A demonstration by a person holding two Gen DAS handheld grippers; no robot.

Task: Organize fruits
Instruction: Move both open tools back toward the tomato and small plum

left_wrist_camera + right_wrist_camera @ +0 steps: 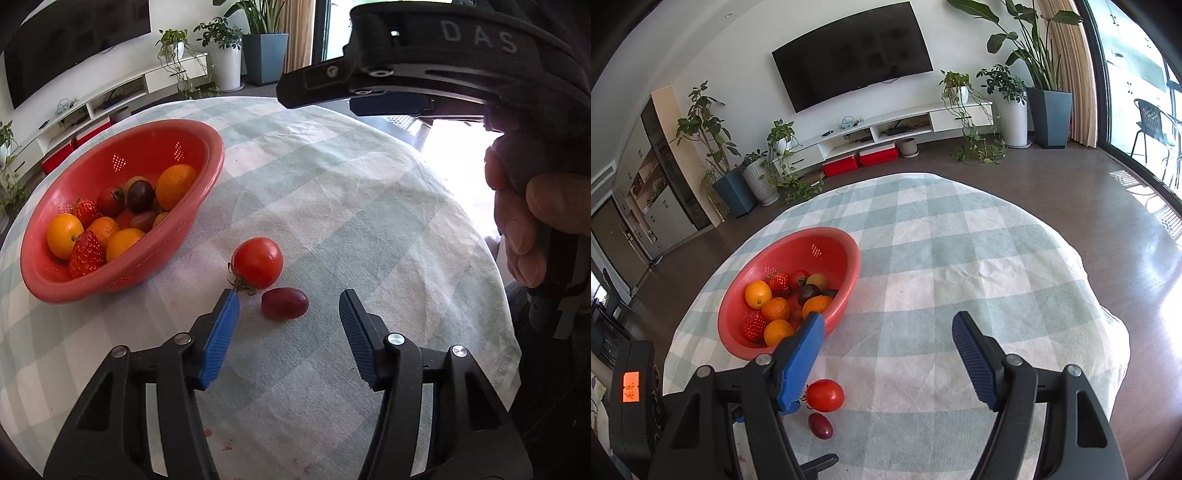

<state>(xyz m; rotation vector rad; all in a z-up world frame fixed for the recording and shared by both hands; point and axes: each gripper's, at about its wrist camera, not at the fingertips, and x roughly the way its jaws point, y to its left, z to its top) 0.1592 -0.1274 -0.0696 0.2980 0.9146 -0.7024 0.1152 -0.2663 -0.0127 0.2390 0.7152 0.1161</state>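
A red tomato (257, 262) with a green stem and a dark red grape (284, 303) lie side by side on the checked tablecloth. My left gripper (289, 302) is open, low over the cloth, with the grape between its blue fingers. A red colander bowl (122, 291) to the left holds oranges, strawberries, small tomatoes and dark fruit. My right gripper (889, 325) is open and empty, high above the table. In the right wrist view the tomato (825, 395), the grape (820, 425) and the bowl (846, 295) show at lower left.
The round table (960, 258) has a green and white checked cloth; its edge drops off at the right. The right gripper's body (424, 74) and the hand holding it hang over the table's far right. A TV, cabinet and potted plants stand behind.
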